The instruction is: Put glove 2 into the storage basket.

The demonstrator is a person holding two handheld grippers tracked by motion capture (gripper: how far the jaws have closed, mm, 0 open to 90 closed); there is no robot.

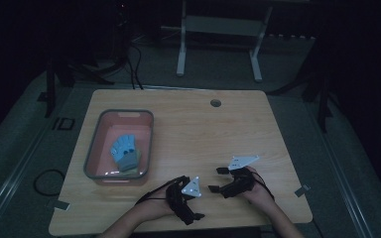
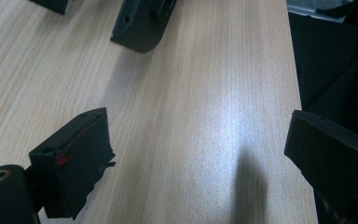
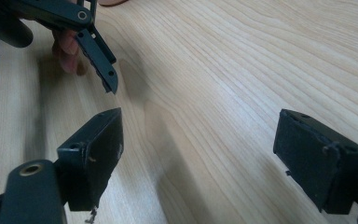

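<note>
Gloves [image 1: 125, 153] lie dim, partly overlapped, inside pink tub [image 1: 93, 144].

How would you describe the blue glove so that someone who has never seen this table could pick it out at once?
Start at the wooden table and find the pink bin with a grey rim on its left half. The blue glove lies flat on the bin's floor, towards the near end, fingers pointing away from the person. It is the light blue thing in the scene, with a grey-green cuff; both grippers are black and hover over bare wood nearer the person.
</note>
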